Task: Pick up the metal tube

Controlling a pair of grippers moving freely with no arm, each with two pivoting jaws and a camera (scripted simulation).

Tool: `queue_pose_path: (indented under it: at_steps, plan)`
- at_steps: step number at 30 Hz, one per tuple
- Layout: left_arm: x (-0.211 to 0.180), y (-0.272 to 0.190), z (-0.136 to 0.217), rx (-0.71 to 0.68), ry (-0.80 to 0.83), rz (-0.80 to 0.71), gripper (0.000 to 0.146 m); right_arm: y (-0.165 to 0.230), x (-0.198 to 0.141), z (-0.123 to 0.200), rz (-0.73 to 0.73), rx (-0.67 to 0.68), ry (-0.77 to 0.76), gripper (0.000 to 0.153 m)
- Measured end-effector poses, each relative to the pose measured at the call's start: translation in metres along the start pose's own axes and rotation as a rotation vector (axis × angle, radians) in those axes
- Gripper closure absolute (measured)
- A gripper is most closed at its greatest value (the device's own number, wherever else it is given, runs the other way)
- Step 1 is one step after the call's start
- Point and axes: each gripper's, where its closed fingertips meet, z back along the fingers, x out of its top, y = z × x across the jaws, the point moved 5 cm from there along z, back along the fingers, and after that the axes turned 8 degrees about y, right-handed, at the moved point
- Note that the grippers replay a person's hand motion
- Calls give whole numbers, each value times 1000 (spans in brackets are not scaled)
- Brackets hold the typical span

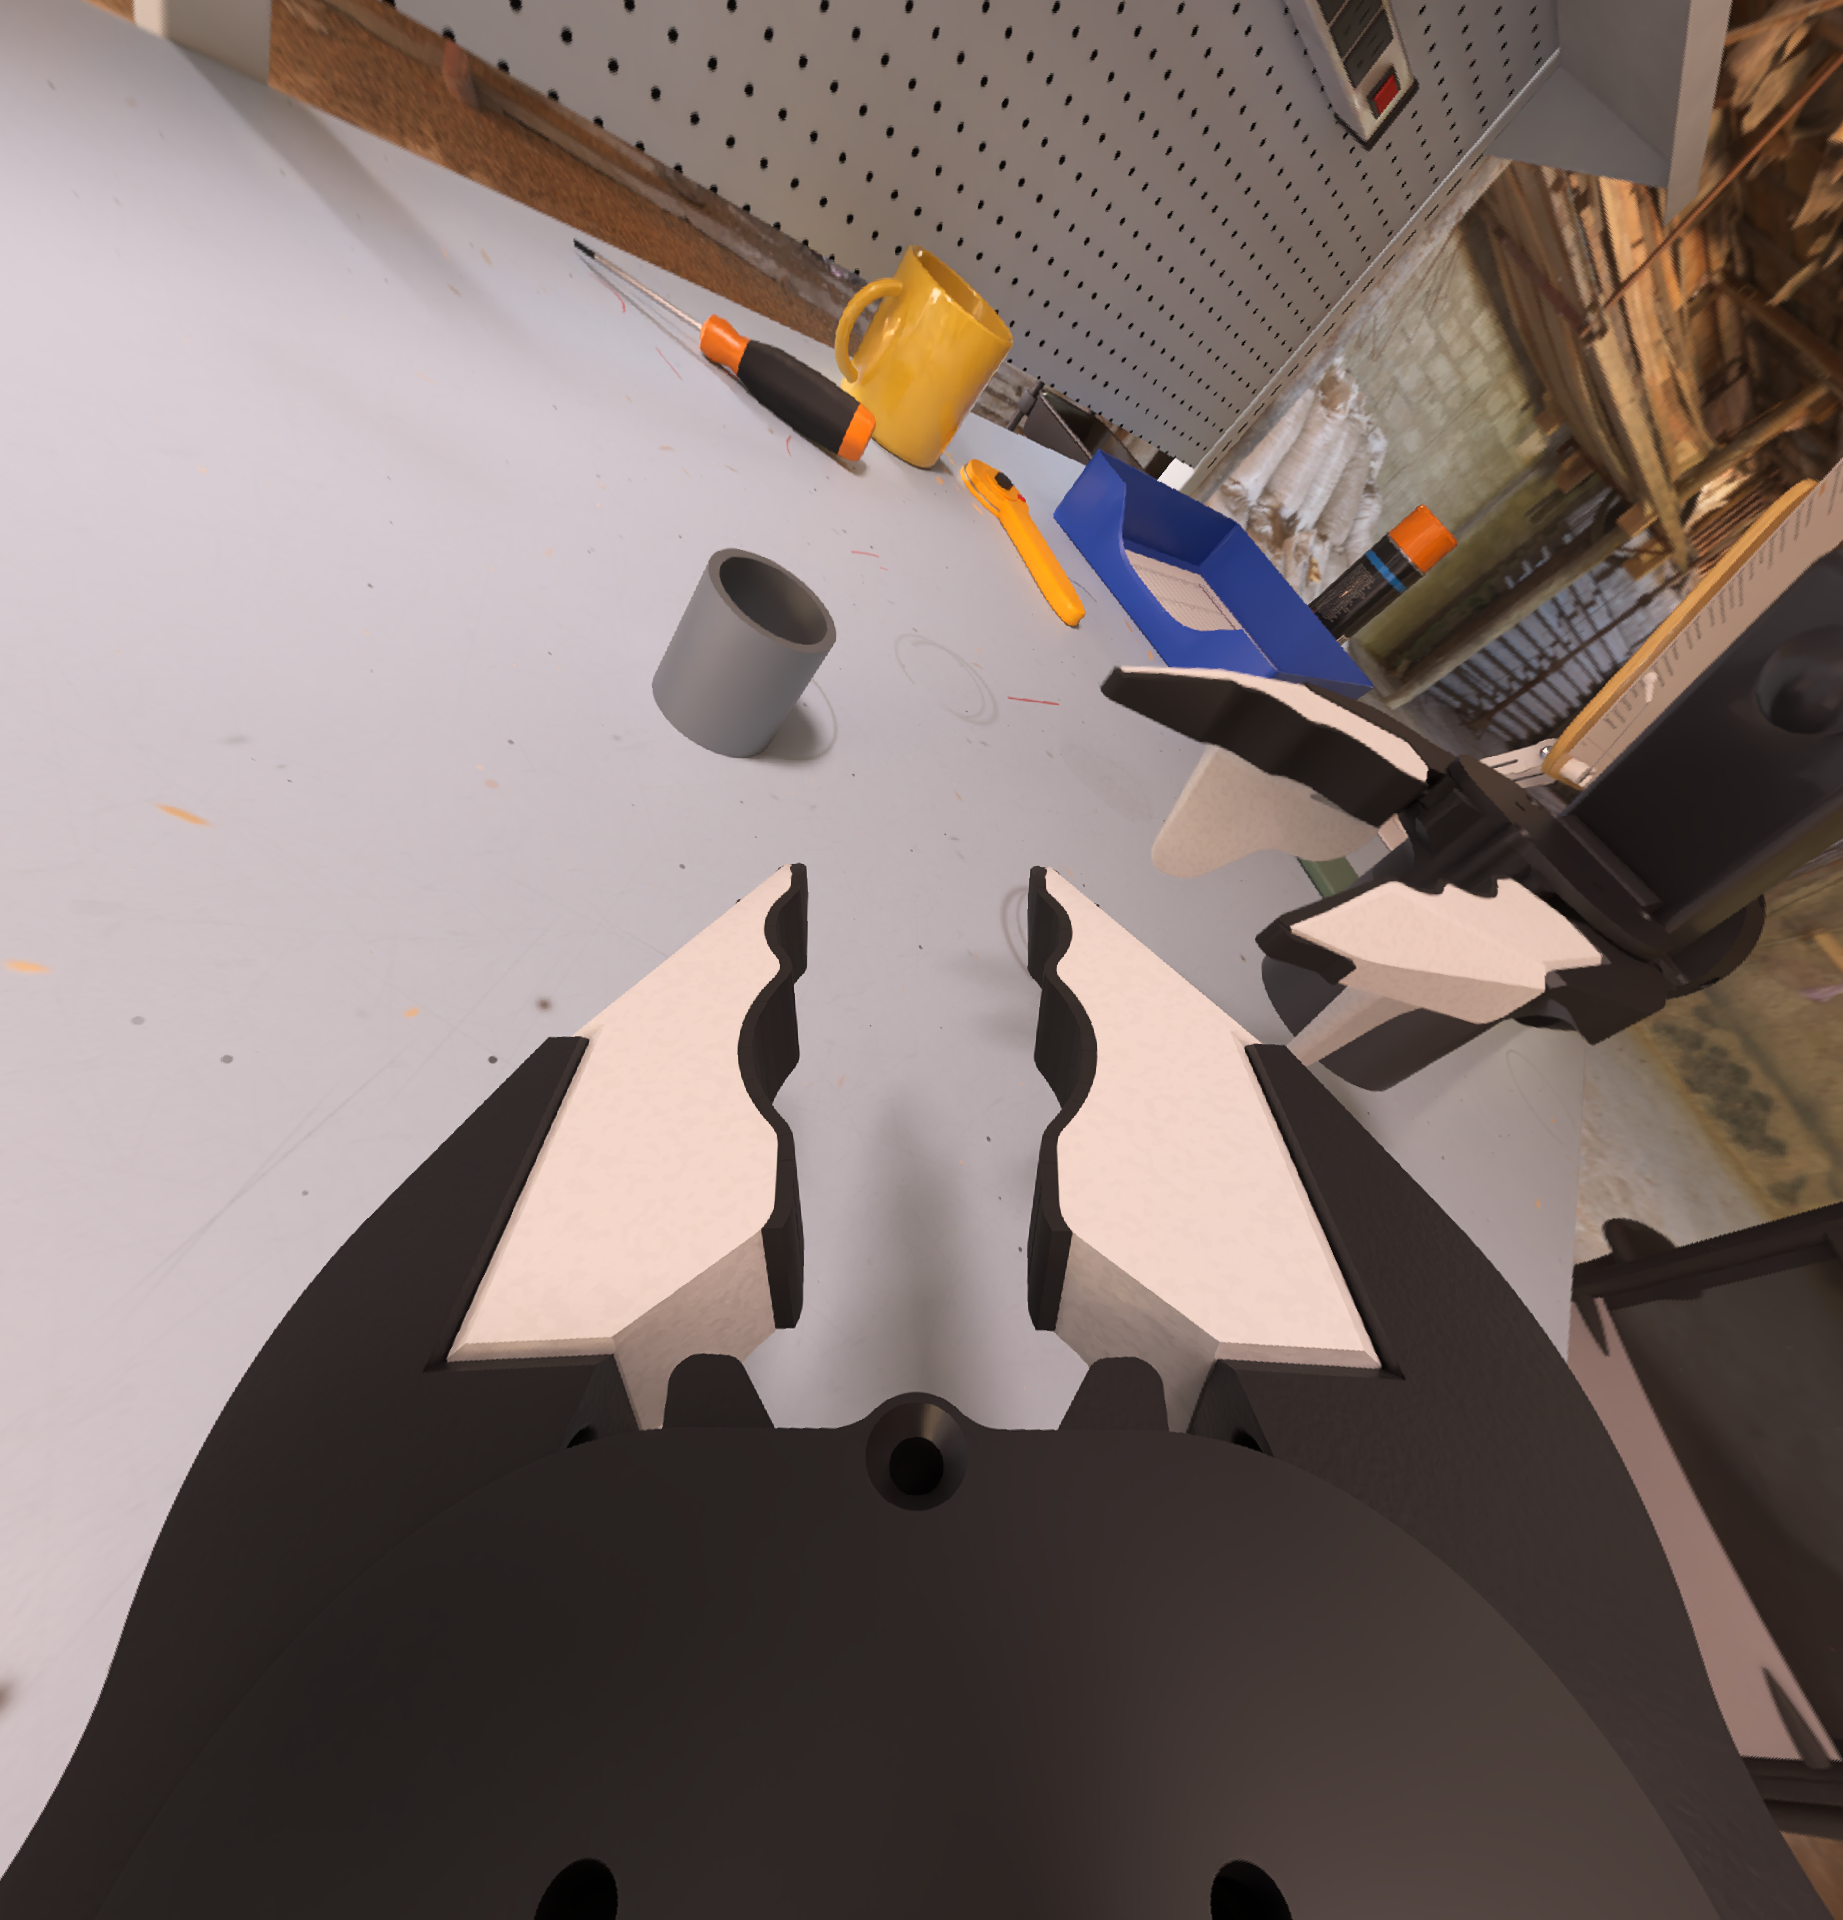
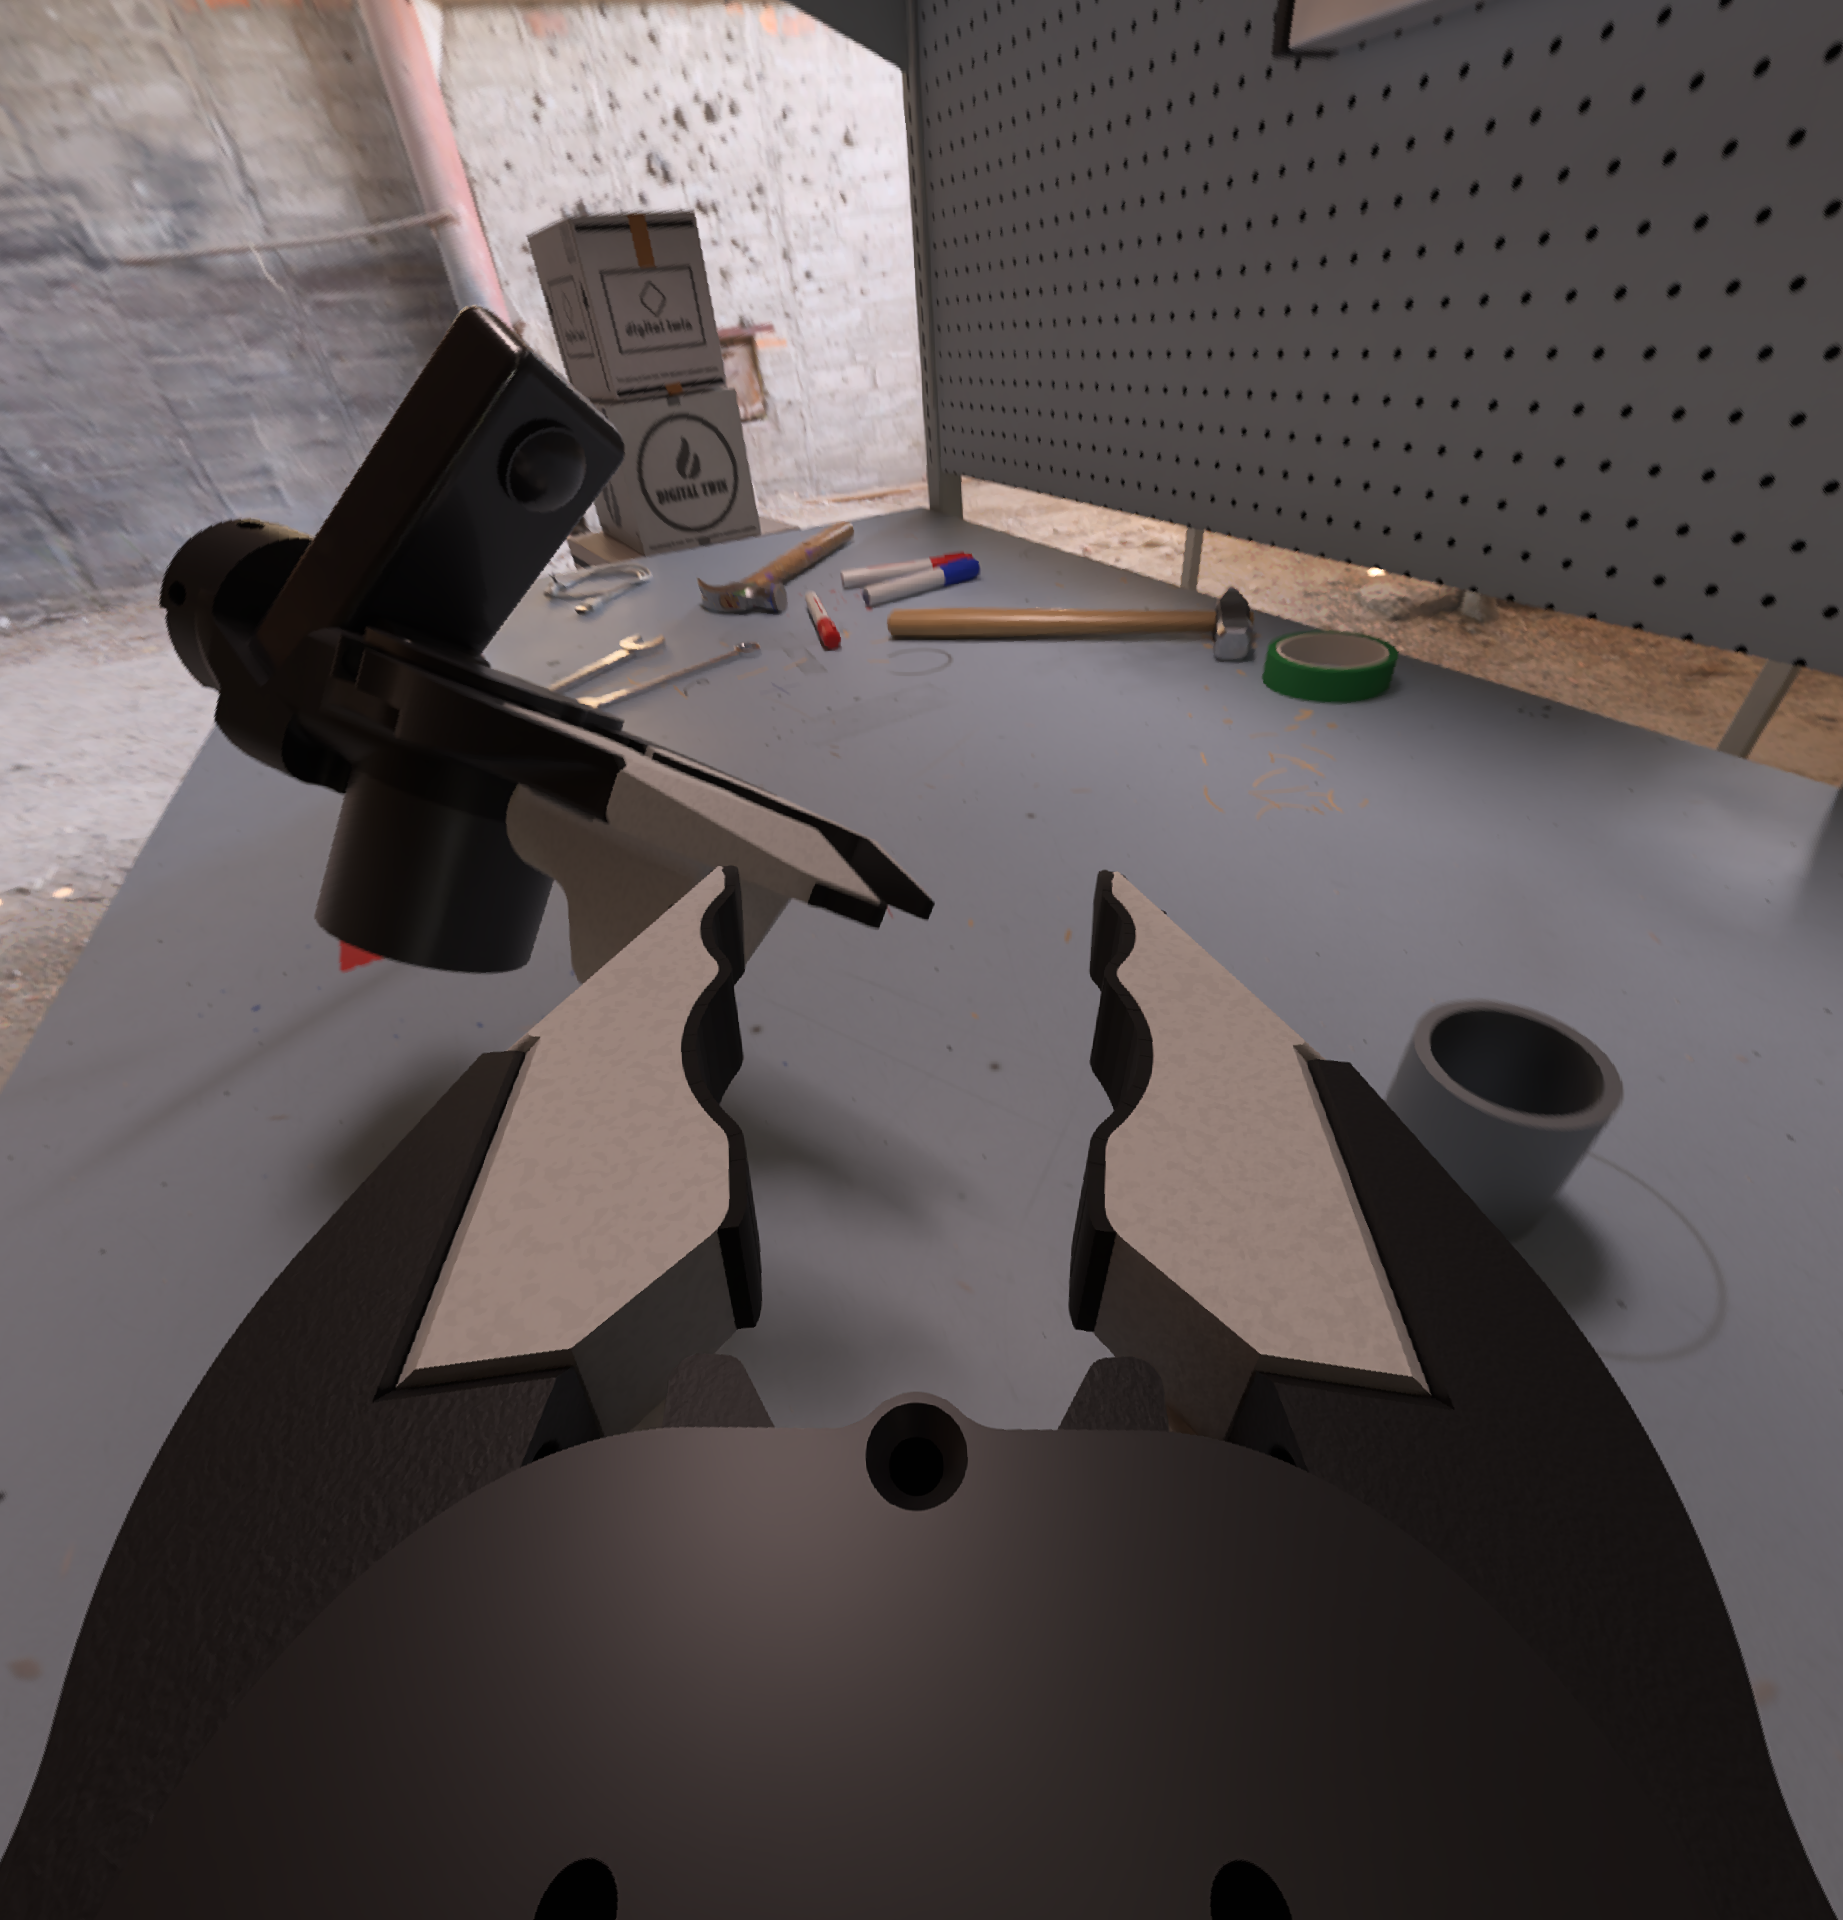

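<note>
The metal tube point(image 1: 742, 649) is a short, wide grey cylinder standing on end on the grey bench, its dark hollow showing. In the left wrist view it lies ahead and a little left of my left gripper point(image 1: 917, 878), which is open and empty above the bench. In the right wrist view the tube point(image 2: 1501, 1112) stands to the right of my right gripper point(image 2: 917, 883), which is open and empty. The right gripper also shows in the left wrist view point(image 1: 1197, 821) at the right, apart from the tube. The left gripper shows in the right wrist view point(image 2: 896, 899) at the left.
Behind the tube are a yellow mug point(image 1: 922, 353), a screwdriver point(image 1: 782, 384), a yellow cutter point(image 1: 1026, 540) and a blue tray point(image 1: 1197, 571). A pegboard wall point(image 2: 1416, 312) backs the bench. Farther off lie a hammer point(image 2: 1073, 623), green tape point(image 2: 1330, 665), markers point(image 2: 912, 577) and wrenches point(image 2: 636, 665).
</note>
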Motion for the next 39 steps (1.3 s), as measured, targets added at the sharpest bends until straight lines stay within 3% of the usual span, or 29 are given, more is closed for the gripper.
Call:
queue_pose_path:
  at_steps: [4, 8, 13, 16, 20, 24, 29, 34, 36, 39]
  plan:
    - [6, 15, -14, -28, 0, 46, 102, 7, -19, -4, 64, 1, 61, 94]
    - [29, 32, -29, -28, 11, 22, 101, 20, -42, -31, 140, 0, 165, 96]
    - [61, 50, -56, -18, 50, -62, 100, -3, -64, -50, 56, -61, 316, 92]
    - [77, 53, -77, -44, 78, -117, 102, -21, -70, -43, 30, -144, 379, 93]
    - [107, 48, -104, -78, 114, -206, 102, -45, -76, -27, 40, -225, 433, 111]
    - [126, 31, -129, -208, 204, -190, 102, -82, -81, -4, 33, -341, 464, 119]
    - [131, 22, -157, -220, 334, -259, 100, -128, -75, 19, -115, -418, 391, 93]
    - [131, 32, -176, -152, 523, -385, 92, -124, -66, 23, -227, -301, 297, 83]
    - [130, 32, -178, -199, 588, -455, 79, -115, -66, 18, -293, -227, 245, 82]
    - [124, 32, -176, -277, 674, -634, 48, -116, -71, 12, -334, -235, 217, 69]
